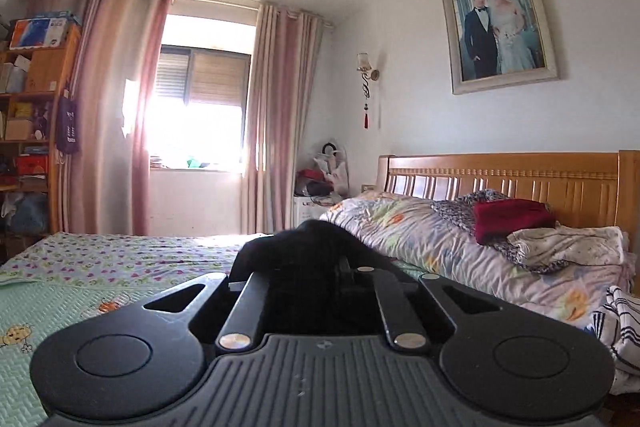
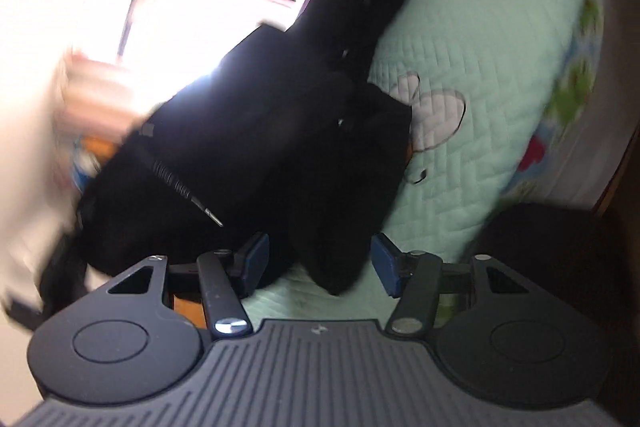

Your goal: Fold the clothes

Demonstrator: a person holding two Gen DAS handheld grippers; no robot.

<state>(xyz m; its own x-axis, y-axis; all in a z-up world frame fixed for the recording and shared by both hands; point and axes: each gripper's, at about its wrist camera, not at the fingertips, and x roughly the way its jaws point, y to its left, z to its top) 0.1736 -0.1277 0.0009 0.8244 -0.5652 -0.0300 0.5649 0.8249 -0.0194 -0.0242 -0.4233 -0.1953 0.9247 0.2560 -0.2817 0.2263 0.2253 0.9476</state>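
Left tongs tips buried under black garment; right-wrist view's window side motion-blurred.

White walls, bright window between pink striped curtains. Wooden slatted headboard under framed wedding portrait. Small wall lamp nearby. Cluttered wooden shelf at left.

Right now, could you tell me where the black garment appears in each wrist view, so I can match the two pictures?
Left wrist view: the black garment bunches at bottom centre, at the shut left gripper.
Right wrist view: it fills the centre, running from top right to lower left, its lower end hanging between the right gripper's open blue pads.
Shared landmark: the green quilted bedspread.
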